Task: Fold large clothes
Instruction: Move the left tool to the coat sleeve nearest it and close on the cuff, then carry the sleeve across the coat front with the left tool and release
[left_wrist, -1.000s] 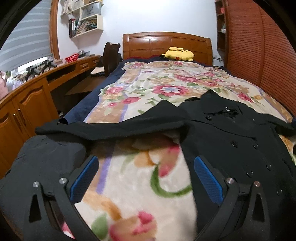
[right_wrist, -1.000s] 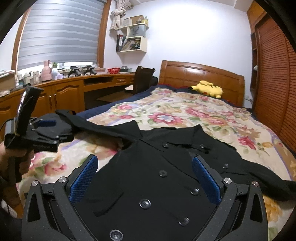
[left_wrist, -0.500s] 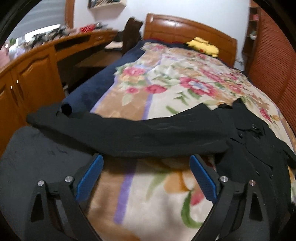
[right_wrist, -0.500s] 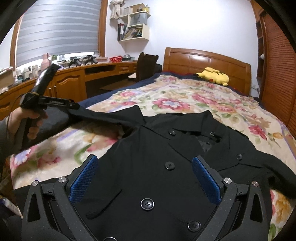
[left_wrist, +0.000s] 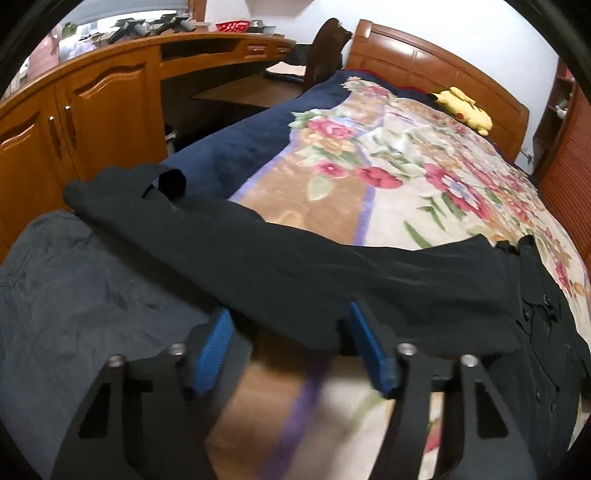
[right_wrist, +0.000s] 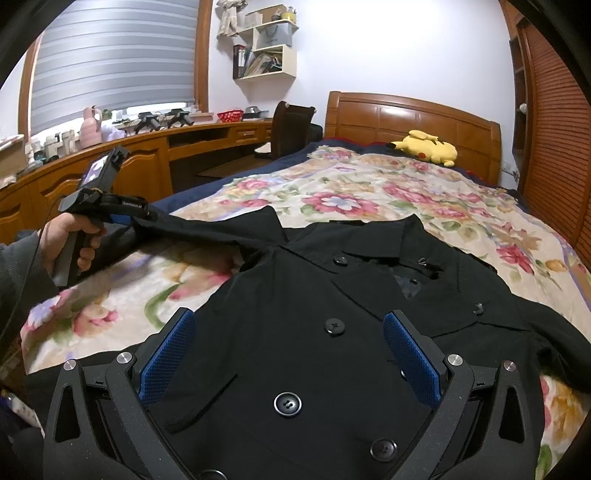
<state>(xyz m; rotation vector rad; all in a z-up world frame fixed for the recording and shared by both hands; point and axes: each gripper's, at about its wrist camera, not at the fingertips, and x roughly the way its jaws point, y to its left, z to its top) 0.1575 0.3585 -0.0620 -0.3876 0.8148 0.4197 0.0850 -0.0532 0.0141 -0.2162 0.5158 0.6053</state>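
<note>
Currently —
Left gripper (left_wrist: 291, 343): jaws partly apart around coat sleeve (left_wrist: 295, 266), grip uncertain.
Right gripper (right_wrist: 291, 354): jaws wide apart, holding nothing, above black coat (right_wrist: 314, 369).

- White lettering runs along the side of the left gripper (right_wrist: 110, 206) in the right wrist view; it is too small to read for sure.

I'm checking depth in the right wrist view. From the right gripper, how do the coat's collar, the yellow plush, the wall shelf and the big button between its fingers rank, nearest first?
From the right gripper:
1. Button, just below the midpoint between the fingers, on the coat front.
2. Collar, ahead at mid-bed.
3. Plush, right, by the headboard.
4. Shelf, high on the back wall, left of centre.
</note>
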